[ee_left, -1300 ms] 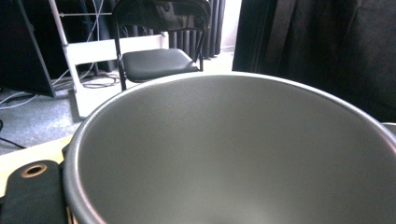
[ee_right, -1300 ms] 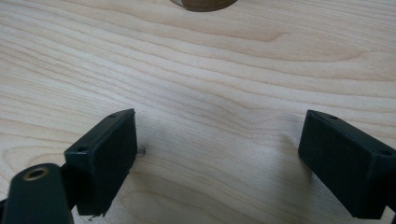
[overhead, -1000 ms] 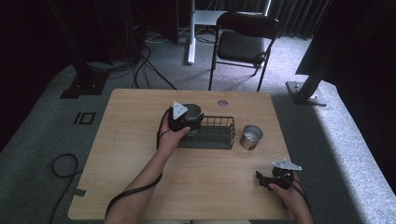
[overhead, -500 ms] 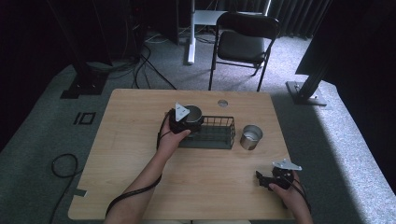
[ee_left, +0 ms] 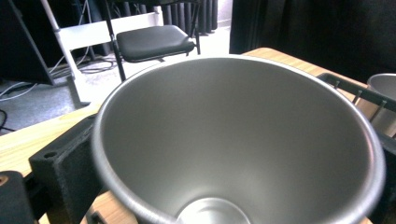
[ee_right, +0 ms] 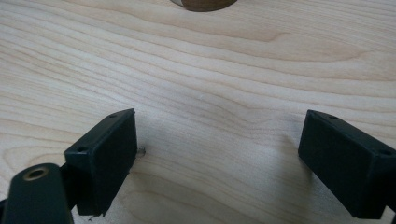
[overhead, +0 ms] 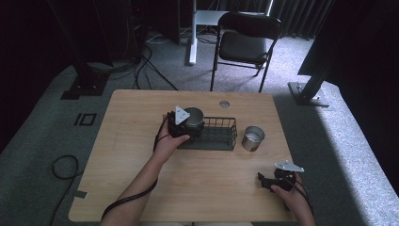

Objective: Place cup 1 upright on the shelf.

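Holding a metal cup (overhead: 194, 117) at the left end of a black wire basket (overhead: 214, 134), the left tool (overhead: 181, 123) is sitting near the middle of the wooden tabletop (overhead: 141, 117), with the person's left hand (overhead: 165, 145) wrapped around its body from the near side. In the left gripper view the cup (ee_left: 233, 140) is showing its open mouth and shiny inside right in front of the camera, with one black jaw pressing against its outer wall at the left, so the tool is closed on the cup. A rim of the basket (ee_left: 359, 91) is running along the right of that view, and a second metal cup (ee_left: 385, 100) is peeking in beyond it.

That second cup (overhead: 253, 137) is standing upright on the tabletop just to the right of the basket, apart from both tools. The right tool (overhead: 273, 181) is resting low at the near right corner of the tabletop, gripped by the right hand (overhead: 291, 195), well apart from the basket. In the right gripper view its two jaws are standing wide apart over bare wood (ee_right: 210, 84), holding nothing.
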Demonstrator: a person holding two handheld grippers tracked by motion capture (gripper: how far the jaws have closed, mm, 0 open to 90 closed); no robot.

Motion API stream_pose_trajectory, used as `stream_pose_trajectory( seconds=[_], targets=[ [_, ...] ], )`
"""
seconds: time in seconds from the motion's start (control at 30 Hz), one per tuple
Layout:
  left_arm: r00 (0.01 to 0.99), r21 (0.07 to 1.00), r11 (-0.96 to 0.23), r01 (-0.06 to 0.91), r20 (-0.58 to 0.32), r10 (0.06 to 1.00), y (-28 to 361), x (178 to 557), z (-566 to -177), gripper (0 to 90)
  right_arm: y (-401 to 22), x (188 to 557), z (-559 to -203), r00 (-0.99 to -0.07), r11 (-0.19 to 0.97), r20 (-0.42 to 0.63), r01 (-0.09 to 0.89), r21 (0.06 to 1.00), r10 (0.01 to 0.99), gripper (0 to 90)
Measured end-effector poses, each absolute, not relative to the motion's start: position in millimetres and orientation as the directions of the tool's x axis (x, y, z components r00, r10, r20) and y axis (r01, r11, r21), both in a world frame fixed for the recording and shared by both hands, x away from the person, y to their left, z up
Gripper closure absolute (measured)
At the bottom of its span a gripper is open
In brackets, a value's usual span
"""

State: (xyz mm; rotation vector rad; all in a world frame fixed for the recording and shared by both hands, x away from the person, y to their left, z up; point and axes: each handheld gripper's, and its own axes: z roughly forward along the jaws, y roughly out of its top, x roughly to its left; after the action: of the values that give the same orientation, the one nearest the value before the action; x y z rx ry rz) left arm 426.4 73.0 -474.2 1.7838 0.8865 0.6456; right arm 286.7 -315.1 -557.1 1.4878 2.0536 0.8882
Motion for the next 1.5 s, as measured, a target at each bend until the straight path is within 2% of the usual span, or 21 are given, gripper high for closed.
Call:
stream_pose_trajectory(
  seconds=[0.67, 1.5],
  targets=[
    [0.624, 0.928, -0.256, 0.27, 0.034, 0.78, 90.2, 398.1, -470.9, 2.2, -315.0, 286.7, -557.0, -0.316, 0.21, 0.012, 0.659, 0.723, 0.949, 11.2],
    [0.614, 0.925, -0.255, 0.282, 0.031, 0.788, 127.8, 372.6, -470.1, 2.2, -315.0, 286.7, -557.0, -0.316, 0.21, 0.012, 0.659, 0.723, 0.949, 11.2]
  ],
)
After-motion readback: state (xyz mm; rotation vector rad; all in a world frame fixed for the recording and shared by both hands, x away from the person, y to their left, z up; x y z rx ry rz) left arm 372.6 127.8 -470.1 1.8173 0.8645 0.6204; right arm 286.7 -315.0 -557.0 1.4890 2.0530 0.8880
